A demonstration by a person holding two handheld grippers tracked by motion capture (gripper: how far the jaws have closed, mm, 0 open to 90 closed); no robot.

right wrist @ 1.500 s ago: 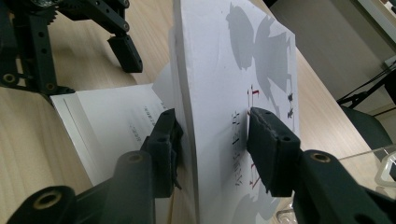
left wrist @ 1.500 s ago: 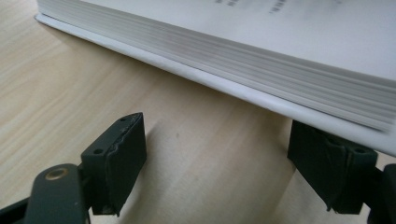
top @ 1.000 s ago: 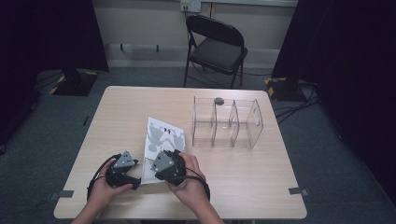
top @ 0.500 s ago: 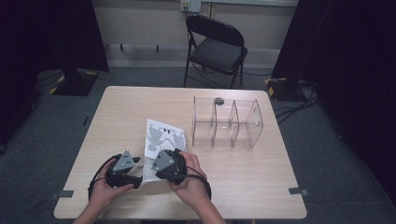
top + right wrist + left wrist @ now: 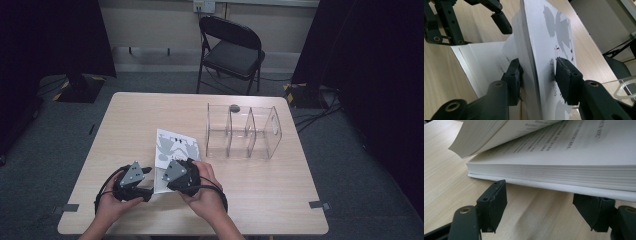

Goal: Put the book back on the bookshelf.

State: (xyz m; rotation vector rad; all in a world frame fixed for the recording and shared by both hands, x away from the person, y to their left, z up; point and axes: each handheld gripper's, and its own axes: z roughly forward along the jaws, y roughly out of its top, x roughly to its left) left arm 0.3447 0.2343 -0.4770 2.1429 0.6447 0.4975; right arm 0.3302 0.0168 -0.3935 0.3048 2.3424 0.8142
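three clear compartments in the organizer [image 5: 244,132] at the desk's [image 5: 150,107] far right; a small dark thing sits in the left one. book [image 5: 172,150] near the front edge: cover lifted higher than before. right gripper [image 5: 537,72] clamps cover plus pages. left gripper [image 5: 540,200] unclamped, jaws just narrowing by the book's edge. print unreadable.

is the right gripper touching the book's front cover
Touching. The right gripper view shows the right gripper with both pads pressed on the lifted front part of the book.
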